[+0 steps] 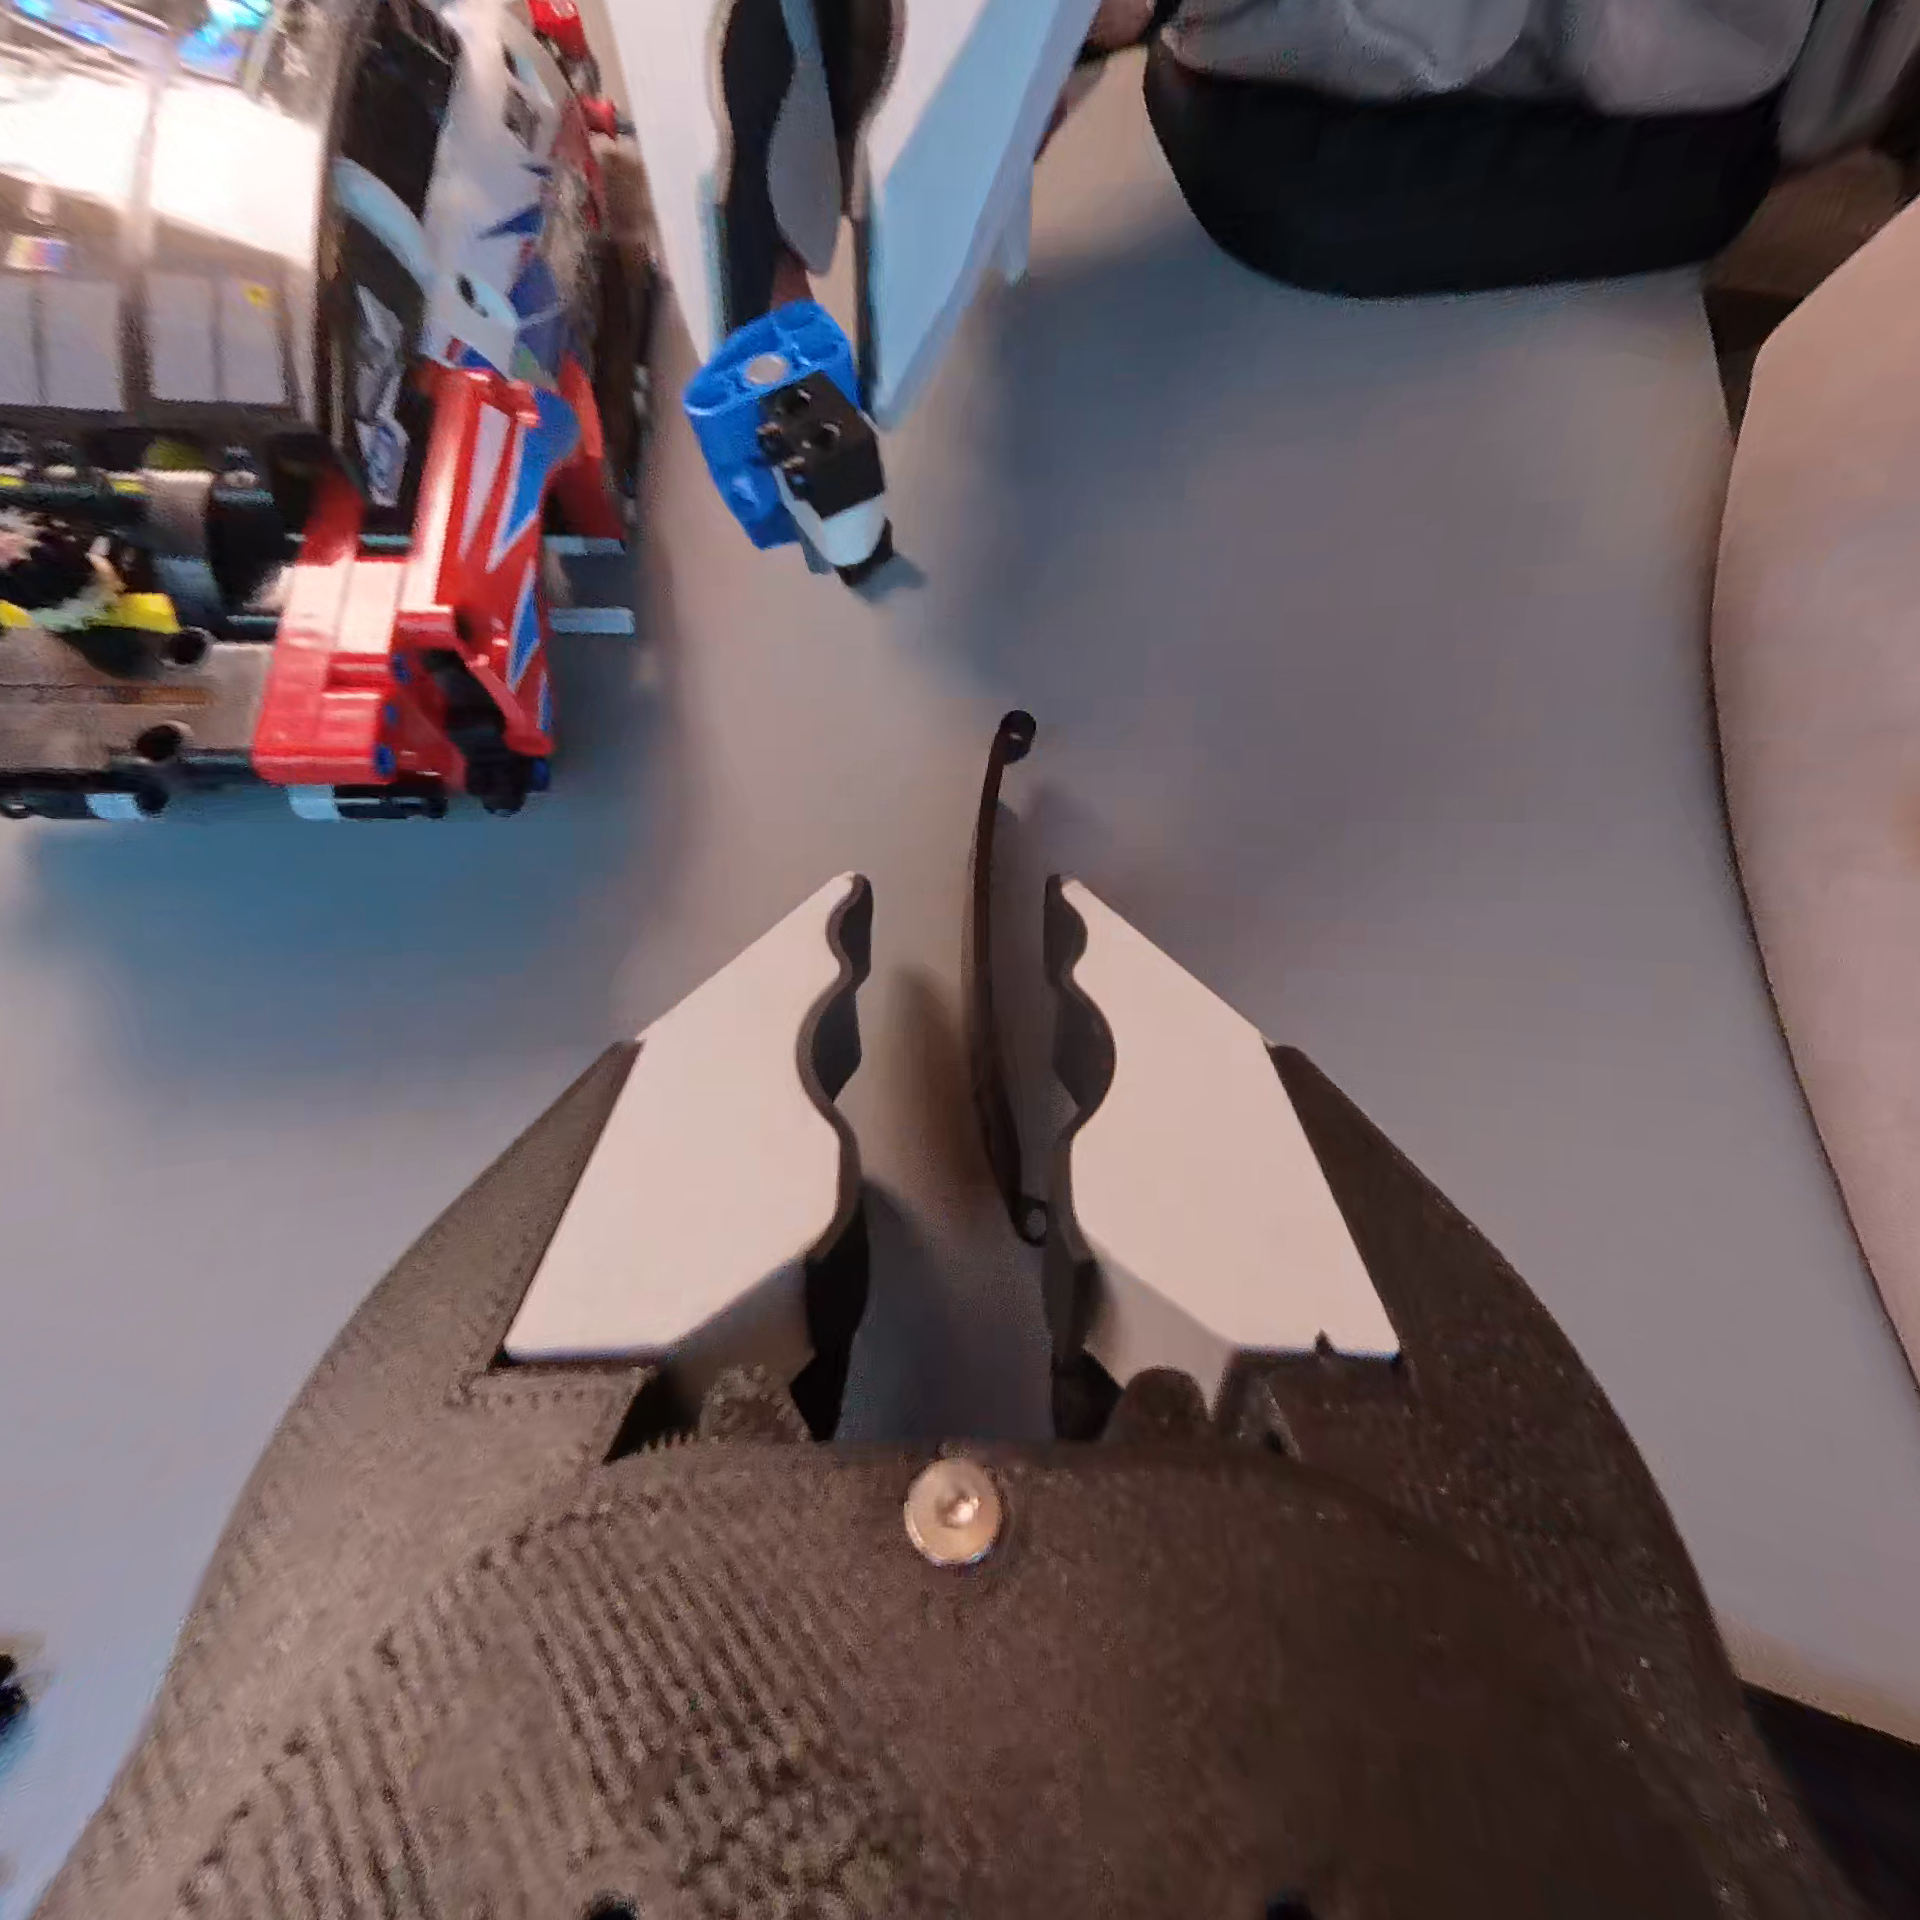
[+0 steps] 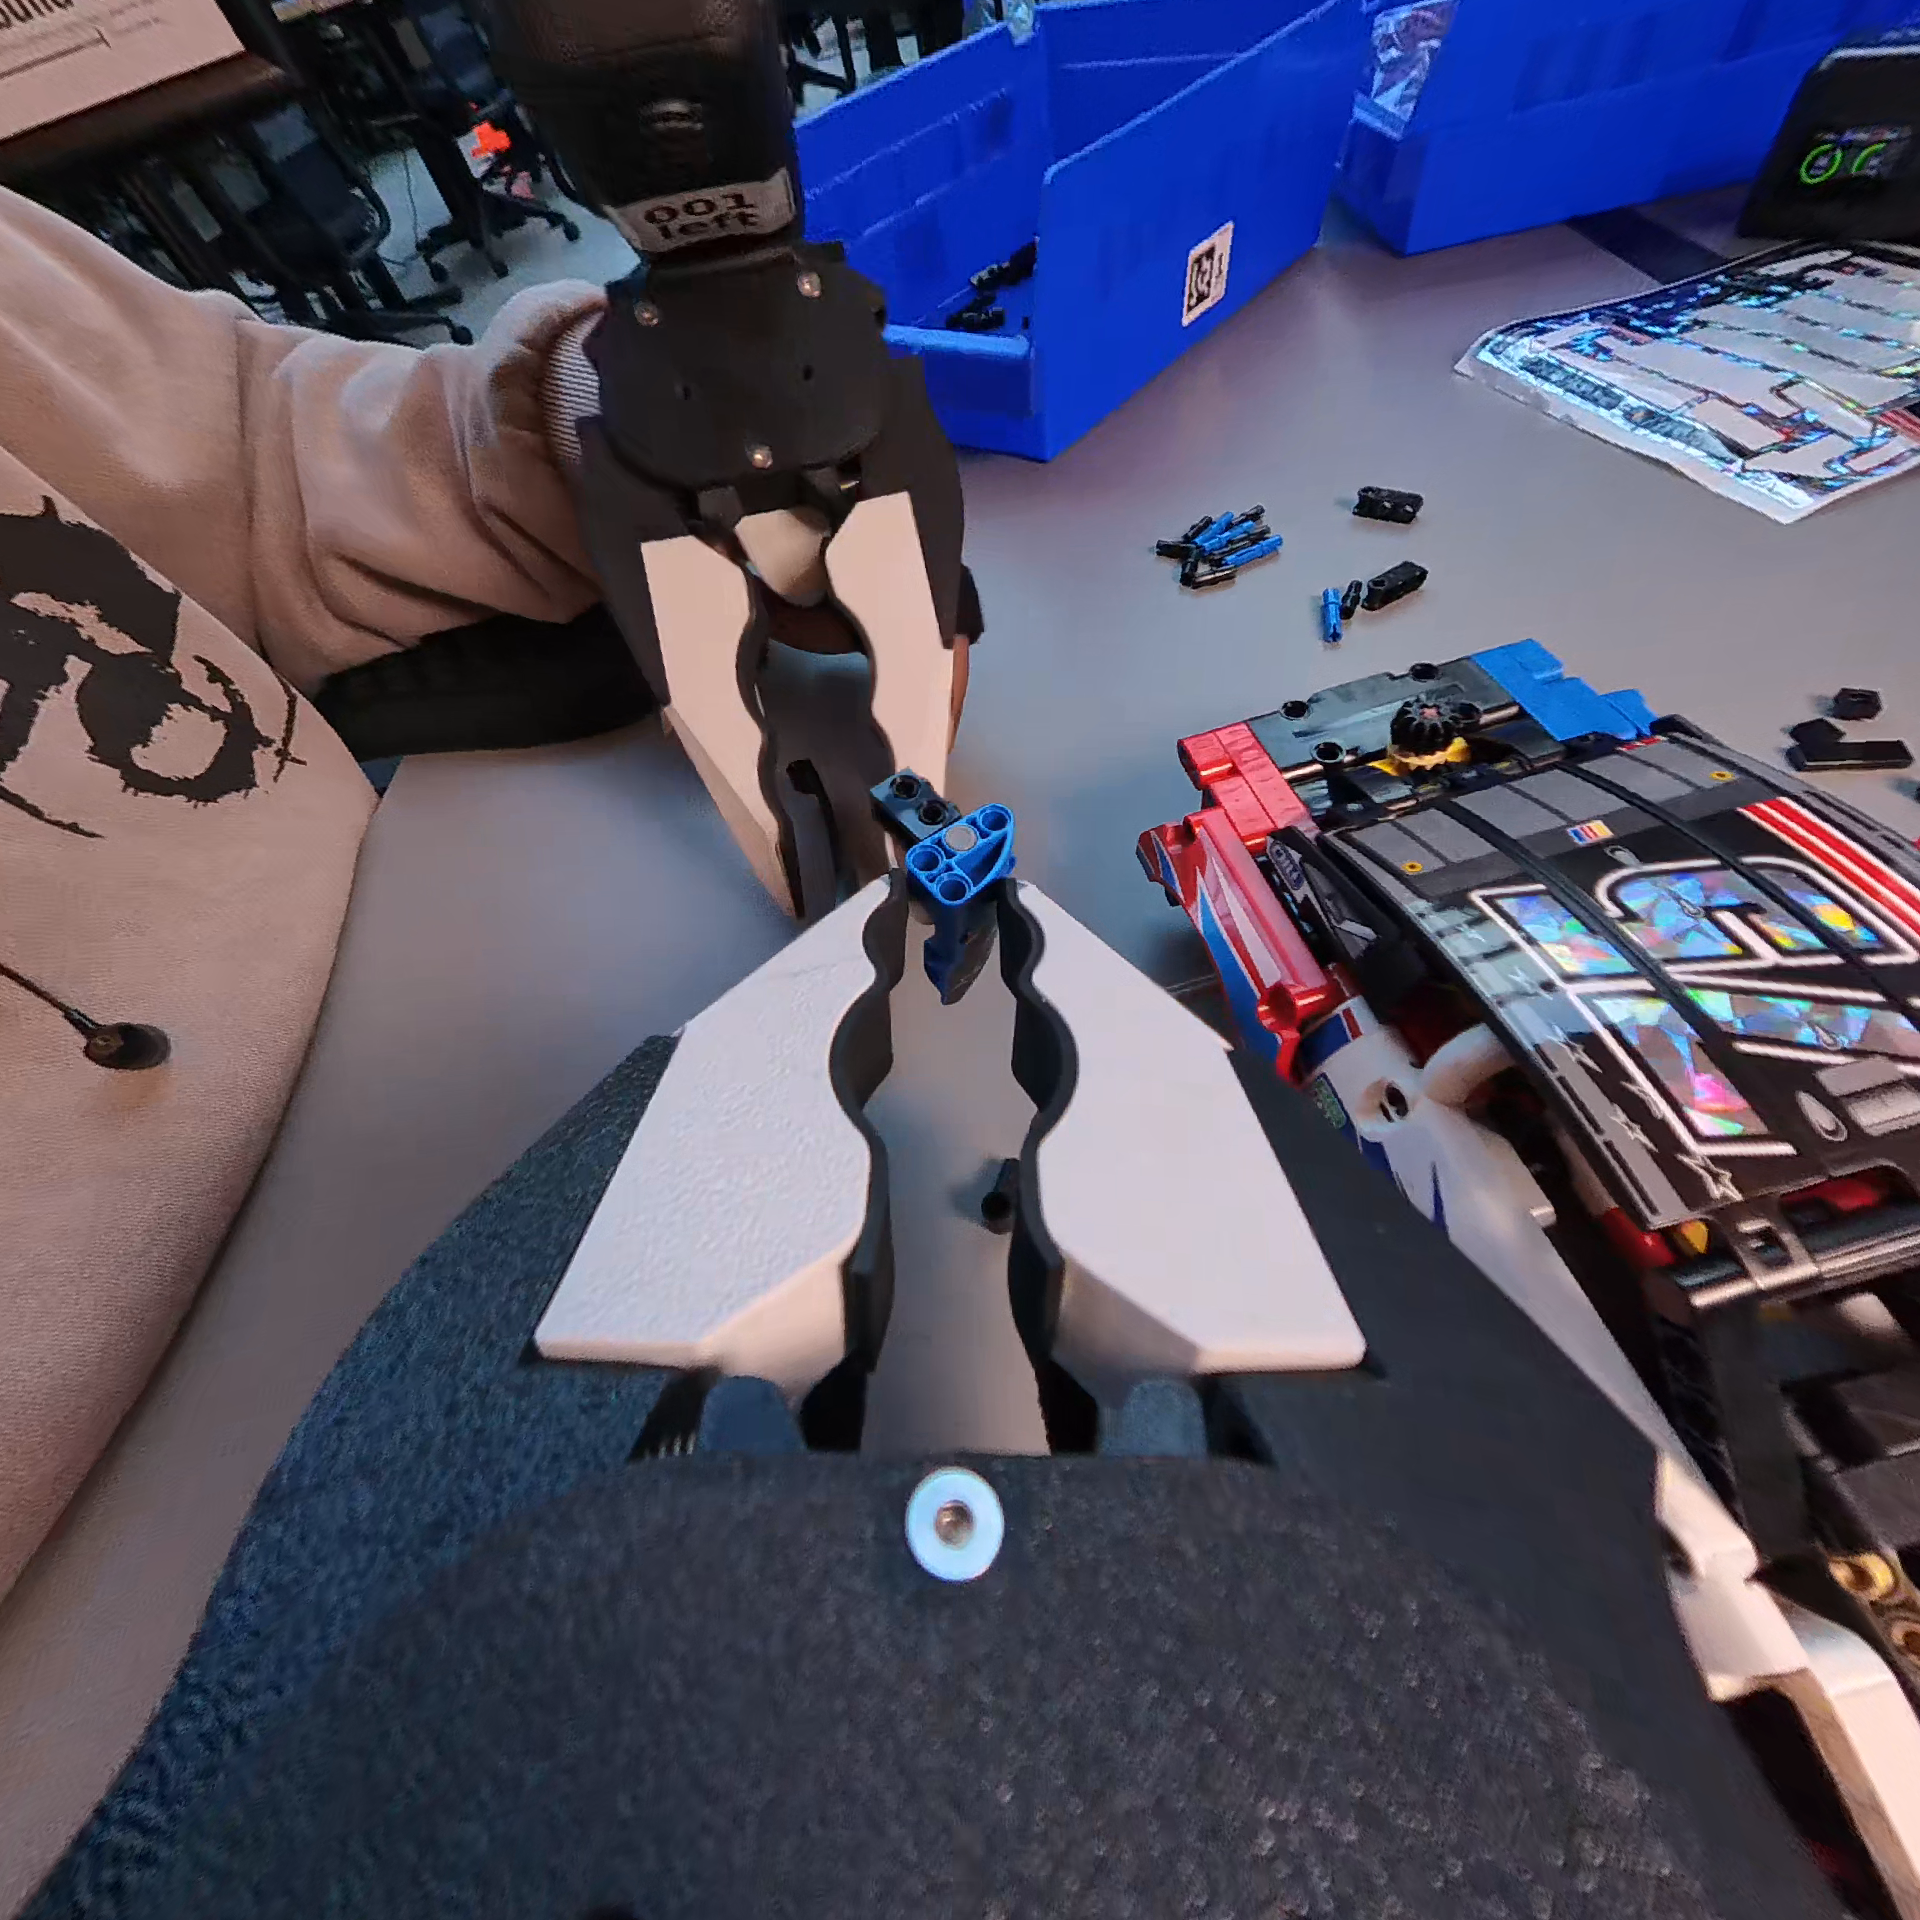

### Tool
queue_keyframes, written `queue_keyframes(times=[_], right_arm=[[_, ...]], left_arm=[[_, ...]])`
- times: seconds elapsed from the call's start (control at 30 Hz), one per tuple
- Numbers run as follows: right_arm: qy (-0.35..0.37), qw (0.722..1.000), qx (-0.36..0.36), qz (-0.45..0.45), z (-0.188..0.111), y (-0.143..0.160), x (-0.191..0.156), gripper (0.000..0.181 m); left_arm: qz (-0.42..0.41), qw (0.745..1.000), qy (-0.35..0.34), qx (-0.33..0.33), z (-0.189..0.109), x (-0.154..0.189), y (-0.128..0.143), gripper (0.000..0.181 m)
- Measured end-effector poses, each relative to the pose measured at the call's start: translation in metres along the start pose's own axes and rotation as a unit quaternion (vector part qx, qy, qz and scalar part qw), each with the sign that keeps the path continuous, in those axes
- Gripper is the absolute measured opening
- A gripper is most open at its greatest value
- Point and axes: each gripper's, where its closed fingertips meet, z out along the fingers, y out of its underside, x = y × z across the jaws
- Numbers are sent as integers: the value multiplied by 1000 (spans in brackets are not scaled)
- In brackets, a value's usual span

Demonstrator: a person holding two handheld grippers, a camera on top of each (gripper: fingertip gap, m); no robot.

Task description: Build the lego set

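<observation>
Most of the build looks done to me: the car [image 2: 1558, 987] sits on the bench [image 2: 1091, 499] to my right with its black stickered roof, red side panels and white nose already on. What I judge is left is smaller sub-assembly work. My right tongs [image 2: 951, 894] are pinched at the very tips on a small blue-and-black sub-assembly [image 2: 956, 862], held up off the bench just beside the car's red corner. My left tongs [image 1: 956, 883] stand partly open, and a thin curved black piece [image 1: 992, 987] lies in the gap close against the right-hand finger; I cannot tell whether it is gripped or only resting there, though the gap suggests nothing is clamped. Loose blue and black pins [image 2: 1221, 540] and a few black connectors [image 2: 1387, 504] are scattered farther back, near the blue bins [image 2: 1091, 260] and the sticker sheet [image 2: 1714, 364], so parts remain to be fitted, as far as I can judge
</observation>
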Motion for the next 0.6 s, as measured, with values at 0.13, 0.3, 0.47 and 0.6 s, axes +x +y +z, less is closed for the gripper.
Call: queue_keyframes(times=[0.13, 0.3, 0.47, 0.6], right_arm=[[28, 999, -20, 22, 6, 5, 1, 15], [42, 998, -12, 51, 8, 5, 5, 14], [27, 996, -3, 82, 6, 5, 6, 14], [24, 996, -1, 83, 6, 5, 6, 14]], left_arm=[[10, 999, -28, -14, 8, -5, 1, 0], [-73, 996, -34, 35, 0, -17, -14, 0], [-143, 987, -18, 65, -7, -24, -19, 0], [-156, 986, -11, 66, -7, -24, -18, 0]])
